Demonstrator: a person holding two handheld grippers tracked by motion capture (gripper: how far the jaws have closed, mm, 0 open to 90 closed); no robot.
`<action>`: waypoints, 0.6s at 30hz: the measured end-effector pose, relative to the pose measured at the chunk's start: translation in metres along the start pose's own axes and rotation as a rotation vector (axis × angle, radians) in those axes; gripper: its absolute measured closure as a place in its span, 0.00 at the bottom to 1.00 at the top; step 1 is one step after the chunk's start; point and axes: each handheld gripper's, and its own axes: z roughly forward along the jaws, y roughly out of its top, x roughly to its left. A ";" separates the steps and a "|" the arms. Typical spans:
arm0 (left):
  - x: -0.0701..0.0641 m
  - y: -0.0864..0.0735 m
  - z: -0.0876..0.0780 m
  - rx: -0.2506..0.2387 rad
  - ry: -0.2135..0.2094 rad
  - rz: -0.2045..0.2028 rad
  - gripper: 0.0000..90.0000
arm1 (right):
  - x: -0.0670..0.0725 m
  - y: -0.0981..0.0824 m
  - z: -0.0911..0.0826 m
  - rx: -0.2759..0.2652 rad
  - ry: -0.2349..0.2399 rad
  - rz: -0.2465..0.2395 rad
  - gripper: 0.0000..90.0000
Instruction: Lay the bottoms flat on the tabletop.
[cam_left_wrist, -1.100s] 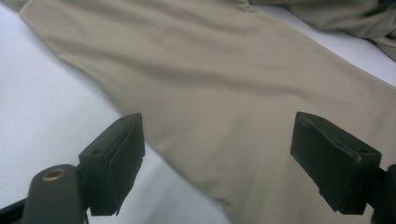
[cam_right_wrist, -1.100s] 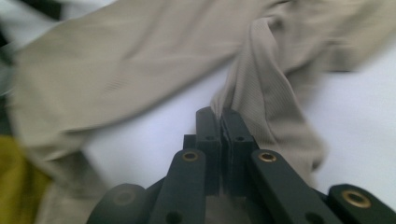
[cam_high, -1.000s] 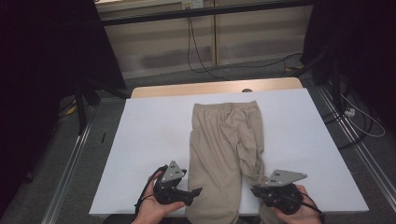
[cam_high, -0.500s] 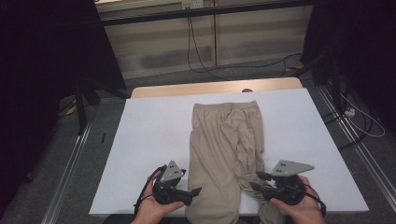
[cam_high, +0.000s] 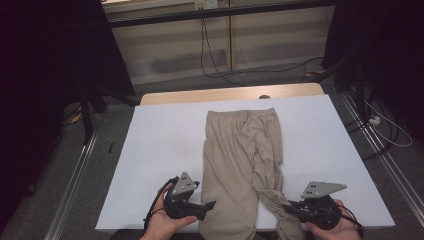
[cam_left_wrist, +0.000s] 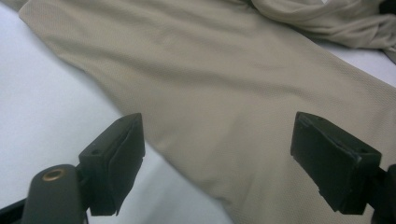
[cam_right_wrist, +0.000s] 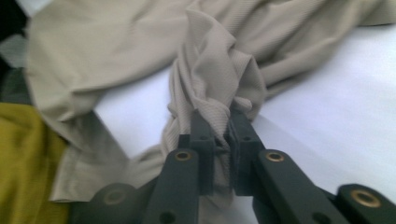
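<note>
Beige trousers (cam_high: 240, 160) | flat on table | right leg bunched, twisted

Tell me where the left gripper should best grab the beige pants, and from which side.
Probably the outer edge of the flat pant leg, close to the hem. The left gripper already faces that edge from the leg's left with jaws open, and the cloth lies smooth there, so one jaw could slide under it. The right gripper has just closed on the bunched other leg.
</note>
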 end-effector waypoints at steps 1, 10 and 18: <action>0.000 0.000 0.000 0.000 0.002 -0.002 0.20 | -0.002 0.000 -0.002 -0.008 -0.029 0.006 0.94; -0.001 0.001 0.003 0.003 -0.008 0.003 0.20 | -0.028 0.010 -0.019 -0.063 -0.288 -0.029 0.94; 0.001 0.001 0.001 0.004 -0.002 0.003 0.20 | 0.011 0.007 -0.009 -0.075 -0.021 0.013 0.90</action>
